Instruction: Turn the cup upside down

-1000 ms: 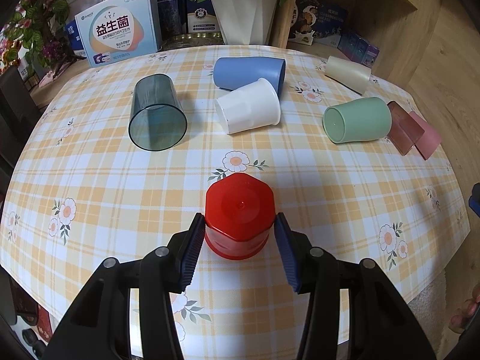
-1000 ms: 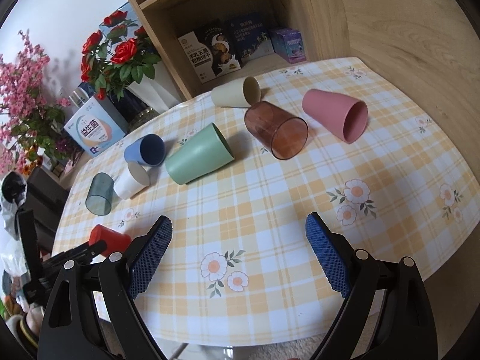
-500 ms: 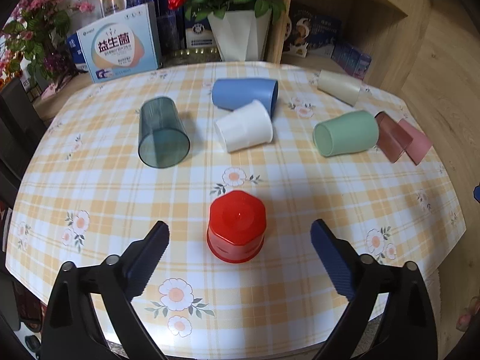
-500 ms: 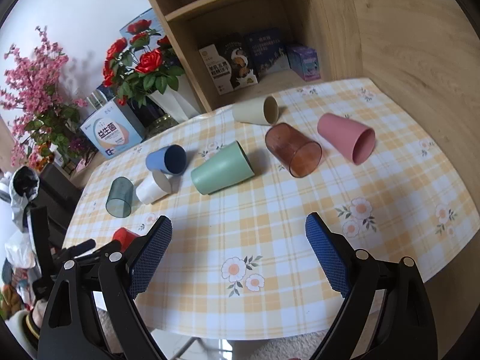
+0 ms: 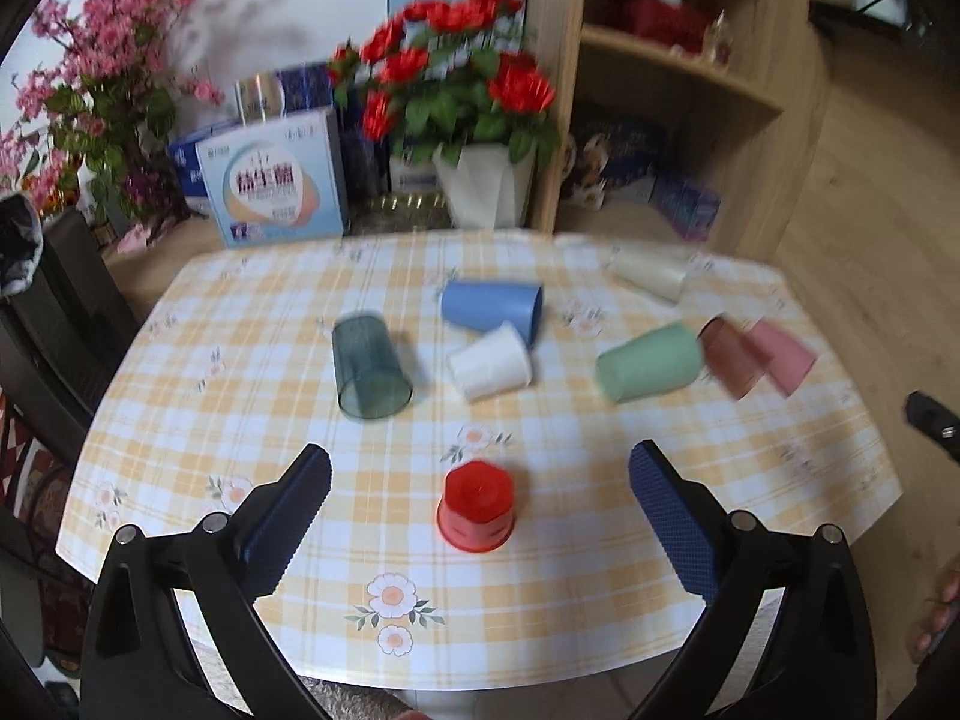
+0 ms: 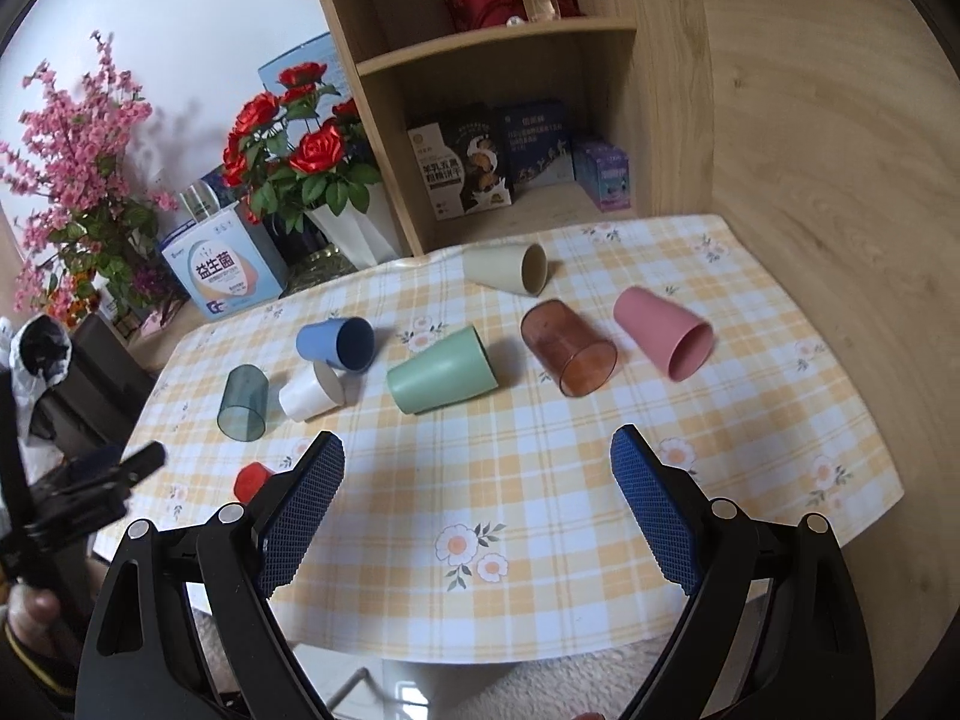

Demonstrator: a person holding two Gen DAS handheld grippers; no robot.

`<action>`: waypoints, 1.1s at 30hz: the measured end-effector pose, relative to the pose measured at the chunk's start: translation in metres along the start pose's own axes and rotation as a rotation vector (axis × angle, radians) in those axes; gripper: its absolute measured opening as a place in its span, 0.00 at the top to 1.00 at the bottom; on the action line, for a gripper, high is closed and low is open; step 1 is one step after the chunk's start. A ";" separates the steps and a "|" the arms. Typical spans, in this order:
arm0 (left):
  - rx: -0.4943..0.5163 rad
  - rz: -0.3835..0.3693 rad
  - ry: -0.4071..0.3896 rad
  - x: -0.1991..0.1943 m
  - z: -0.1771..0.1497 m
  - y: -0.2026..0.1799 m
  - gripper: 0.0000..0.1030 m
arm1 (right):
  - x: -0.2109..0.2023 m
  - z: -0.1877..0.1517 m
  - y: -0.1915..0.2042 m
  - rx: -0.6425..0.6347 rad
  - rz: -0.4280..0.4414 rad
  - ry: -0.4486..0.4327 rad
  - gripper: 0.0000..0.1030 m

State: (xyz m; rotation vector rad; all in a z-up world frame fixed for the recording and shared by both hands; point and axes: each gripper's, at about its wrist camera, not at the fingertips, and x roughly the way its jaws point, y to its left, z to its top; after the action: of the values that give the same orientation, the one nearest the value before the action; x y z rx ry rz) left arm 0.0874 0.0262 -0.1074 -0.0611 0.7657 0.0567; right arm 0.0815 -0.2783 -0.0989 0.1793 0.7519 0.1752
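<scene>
Though upturned, red cup (image 5: 477, 506) between spread fingers (image 5: 288, 516)

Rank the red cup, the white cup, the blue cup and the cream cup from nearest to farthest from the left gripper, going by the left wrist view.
From the left gripper:
1. Red cup, upside down between the open fingers.
2. White cup, on its side mid-table.
3. Blue cup, just behind the white one.
4. Cream cup, far right corner.

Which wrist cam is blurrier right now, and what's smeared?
Left wrist view: motion blur, with the red roses, blue box lettering and pink cup smeared; its own pads stay sharp. Right wrist view: crisp, the box's lettering readable, only fisheye bending at the edges.
</scene>
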 end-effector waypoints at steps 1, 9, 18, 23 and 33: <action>0.005 0.003 -0.023 -0.010 0.003 -0.001 0.06 | -0.008 0.004 0.003 -0.009 -0.007 -0.013 0.15; 0.035 0.062 -0.241 -0.097 0.025 -0.012 0.06 | -0.060 0.027 0.023 -0.061 -0.019 -0.121 0.15; 0.043 0.036 -0.290 -0.130 0.030 -0.019 0.06 | -0.099 0.038 0.040 -0.106 -0.032 -0.228 0.15; 0.056 0.060 -0.319 -0.137 0.025 -0.025 0.06 | -0.106 0.038 0.045 -0.132 -0.047 -0.244 0.15; 0.041 0.050 -0.323 -0.139 0.026 -0.023 0.06 | -0.111 0.038 0.048 -0.137 -0.054 -0.255 0.15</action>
State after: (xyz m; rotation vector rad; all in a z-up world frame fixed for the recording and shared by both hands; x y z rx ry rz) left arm 0.0068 0.0012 0.0084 0.0068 0.4450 0.0961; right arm 0.0242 -0.2605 0.0123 0.0495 0.4883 0.1490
